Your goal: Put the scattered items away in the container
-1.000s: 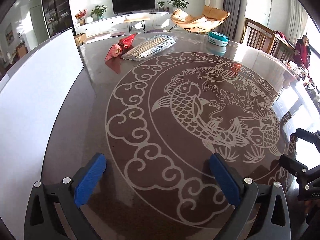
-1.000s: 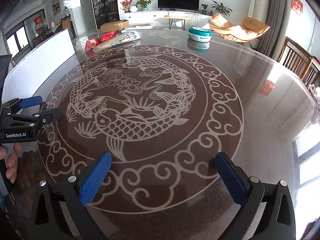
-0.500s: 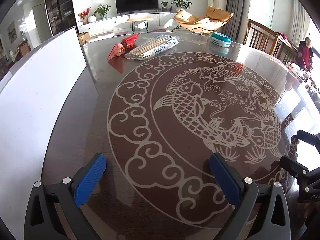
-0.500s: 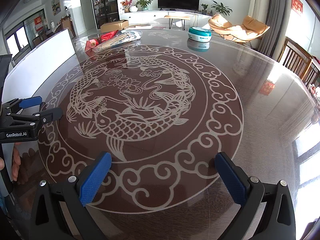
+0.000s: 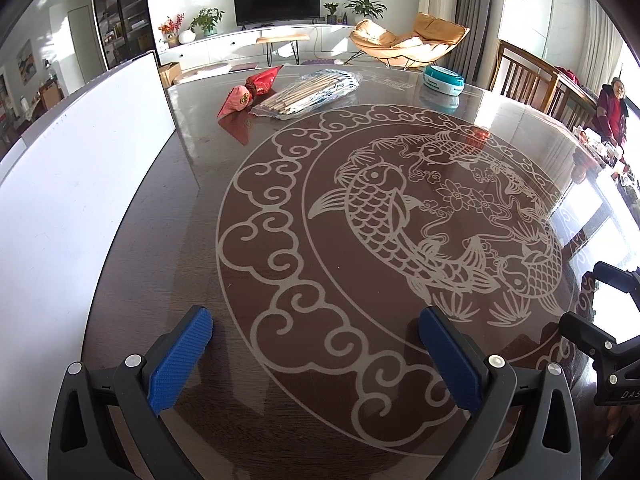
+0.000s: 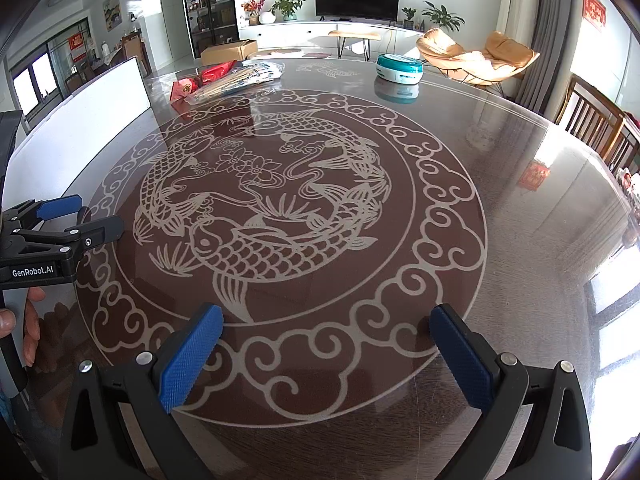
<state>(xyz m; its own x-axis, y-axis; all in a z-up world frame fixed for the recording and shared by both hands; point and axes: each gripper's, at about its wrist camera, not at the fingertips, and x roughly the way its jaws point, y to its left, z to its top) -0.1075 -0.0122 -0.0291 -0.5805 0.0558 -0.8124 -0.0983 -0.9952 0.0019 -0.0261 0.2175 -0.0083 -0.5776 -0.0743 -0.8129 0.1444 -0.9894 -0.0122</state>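
Observation:
A clear bag of chopsticks (image 5: 308,94) and a red packet (image 5: 250,92) lie at the far left of the round glass table (image 5: 400,220). They also show in the right wrist view as the bag of chopsticks (image 6: 240,78) and the red packet (image 6: 200,80). A teal and white round container (image 5: 444,80) stands at the far edge; it shows in the right wrist view too (image 6: 399,66). My left gripper (image 5: 316,356) is open and empty over the near table. My right gripper (image 6: 326,356) is open and empty to its right.
A white board (image 5: 72,168) stands along the table's left side. Wooden chairs (image 5: 528,76) stand at the far right. A person in red (image 5: 612,108) sits beyond the right edge. The table carries a fish pattern (image 6: 260,216).
The left gripper has drifted slightly to the left and forward, so the table scene sits a little further right in its view. The right gripper has stayed still.

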